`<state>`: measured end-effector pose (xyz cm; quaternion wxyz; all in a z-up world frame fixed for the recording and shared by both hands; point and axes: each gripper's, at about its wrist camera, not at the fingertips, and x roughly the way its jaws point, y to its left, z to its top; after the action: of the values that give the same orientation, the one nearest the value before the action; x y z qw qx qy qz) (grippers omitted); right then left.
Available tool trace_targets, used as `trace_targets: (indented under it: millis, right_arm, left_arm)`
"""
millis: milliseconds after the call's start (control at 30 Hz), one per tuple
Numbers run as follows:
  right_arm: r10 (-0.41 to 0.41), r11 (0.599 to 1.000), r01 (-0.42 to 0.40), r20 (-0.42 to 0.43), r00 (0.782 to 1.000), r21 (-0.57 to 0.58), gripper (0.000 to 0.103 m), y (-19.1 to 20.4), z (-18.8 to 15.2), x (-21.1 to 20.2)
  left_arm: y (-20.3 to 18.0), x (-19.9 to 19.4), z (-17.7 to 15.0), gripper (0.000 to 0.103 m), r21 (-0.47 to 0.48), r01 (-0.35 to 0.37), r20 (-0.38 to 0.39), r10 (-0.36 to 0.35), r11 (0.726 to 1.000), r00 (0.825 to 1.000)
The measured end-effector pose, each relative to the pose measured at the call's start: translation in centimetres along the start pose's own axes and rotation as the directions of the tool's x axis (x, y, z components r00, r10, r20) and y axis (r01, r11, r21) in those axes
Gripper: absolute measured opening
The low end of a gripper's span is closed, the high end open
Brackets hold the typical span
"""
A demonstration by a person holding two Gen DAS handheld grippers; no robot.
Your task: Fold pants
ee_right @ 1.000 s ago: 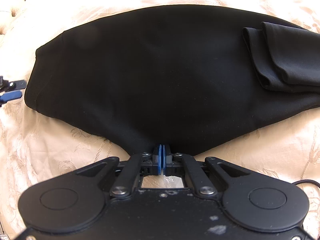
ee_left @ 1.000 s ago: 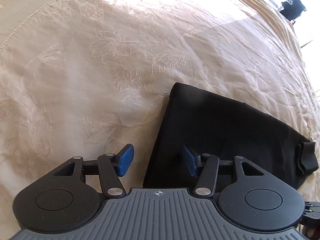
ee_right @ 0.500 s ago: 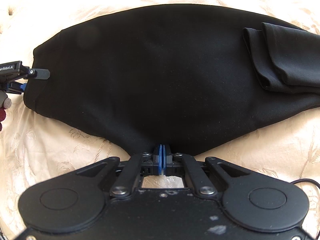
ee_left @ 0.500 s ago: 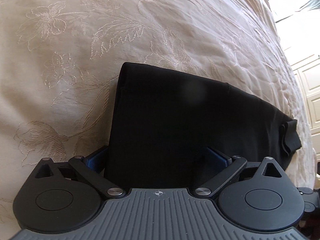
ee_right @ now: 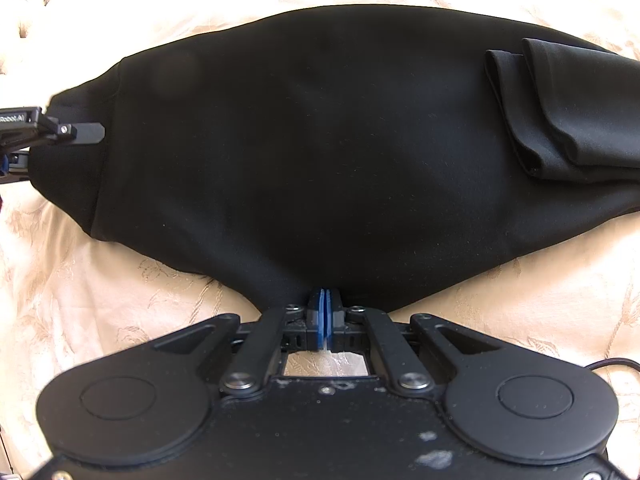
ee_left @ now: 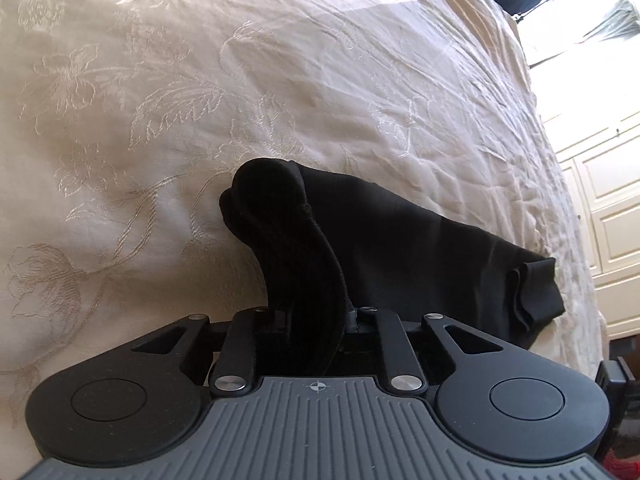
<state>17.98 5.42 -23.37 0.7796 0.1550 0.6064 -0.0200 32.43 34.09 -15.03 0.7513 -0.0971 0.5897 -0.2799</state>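
bed: cream bedspread [ee_left: 280,80] w/ raised floral embroidery, slightly wrinkled, soft & yielding; carries the whole garment
pants: black pants [ee_right: 320,140] lie flat on the bed, already folded into a compact wide slab; matte, smooth knit-like cloth, no sheen; edges rounded, not crisp
progress: judged approx. mid-to-late; lengthwise fold looks done, leg ends doubled over; at least one more fold across seems left, prob. left end carried over to the right
leg ends: layered hems [ee_right: 560,120] stacked on top at the right end, two or three plies visible, soft rolled edges
left end: thick bunched edge [ee_left: 288,232] lifted off the bed, seam ridge running down it toward the claw
left claw: left claw [ee_left: 316,320] closed onto that bunched end, cloth fills the gap; pads hidden by fabric; seen from the right wrist view at the garment's far left
right claw: right claw [ee_right: 325,314] blue pads pressed together at the near edge, mid-length; looks pinched on the hem there, tho how much cloth is caught can't be told
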Motion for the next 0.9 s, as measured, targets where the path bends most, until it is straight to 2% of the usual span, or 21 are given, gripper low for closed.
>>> trace_targets:
  millis: [167,300,433,533,633,667,700,900]
  right_arm:
    - [0.019,1.0,-0.019,0.013,1.0,-0.006,0.001,-0.5,-0.4,-0.3]
    - [0.048,0.999,-0.048,0.025,0.999,-0.018,0.0,-1.2,-0.8,-0.5]
    - [0.074,0.996,-0.072,0.047,0.996,-0.055,0.0,-1.7,-1.5,-0.7]
    - [0.103,0.992,-0.099,0.054,0.993,-0.072,0.0,-2.3,-1.8,-0.9]
    - [0.157,0.983,-0.152,0.047,0.986,-0.099,0.0,-3.3,-1.8,-1.8]
    - [0.18,0.979,-0.174,0.047,0.983,-0.104,0.001,-3.8,-1.8,-2.4]
    - [0.202,0.975,-0.196,0.051,0.978,-0.107,0.007,-4.5,-1.8,-3.1]
    - [0.27,0.961,-0.26,0.113,0.956,-0.093,0.009,-11.8,-2.4,-8.9]
  left_arm:
    - [-4.0,-2.4,0.6,0.012,0.014,-0.012,0.067,0.011,1.0,0.998]
    - [-8.0,-4.4,1.6,0.011,0.009,0.025,0.125,-0.026,1.0,0.992]
    - [-13.8,-4.8,2.3,0.011,0.035,0.062,0.149,-0.067,0.997,0.987]
    - [-18.4,-3.7,2.2,0.011,0.014,0.095,0.155,-0.096,0.995,0.983]
    - [-23.4,-1.9,1.7,0.011,0.035,0.06,0.17,-0.065,0.998,0.983]
    - [-25.3,-1.0,1.4,0.011,0.051,0.057,0.167,-0.064,0.997,0.984]
    - [-26.9,-0.1,1.2,0.011,0.059,0.057,0.164,-0.066,0.997,0.984]
    - [-35.4,6.6,-0.3,0.012,0.099,0.06,0.127,-0.072,0.993,0.989]
